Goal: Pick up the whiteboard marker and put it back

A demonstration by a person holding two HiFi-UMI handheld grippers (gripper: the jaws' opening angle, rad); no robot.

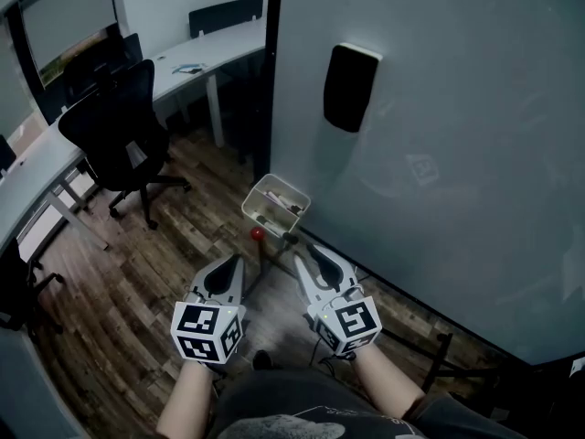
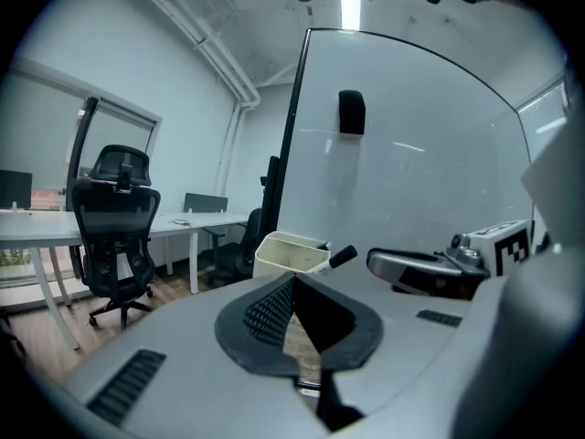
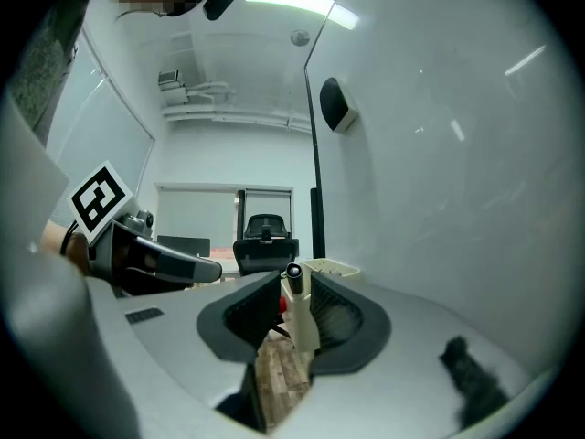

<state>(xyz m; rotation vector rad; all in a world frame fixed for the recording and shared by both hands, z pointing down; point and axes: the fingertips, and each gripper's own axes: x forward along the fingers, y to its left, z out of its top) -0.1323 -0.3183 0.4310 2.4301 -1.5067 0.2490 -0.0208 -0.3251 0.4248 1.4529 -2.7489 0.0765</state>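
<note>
1 whiteboard marker point(image 3: 300, 323) is pinched in the right gripper point(image 3: 294, 282), the left gripper point(image 2: 294, 280) closed empty; if tilted, the tray point(image 1: 249, 205) could be missed.

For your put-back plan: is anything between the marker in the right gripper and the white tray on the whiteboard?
Nothing visible does. The right gripper holds the marker just short of the white tray, with open space between them. The left gripper sits off to the side, shut.
</note>
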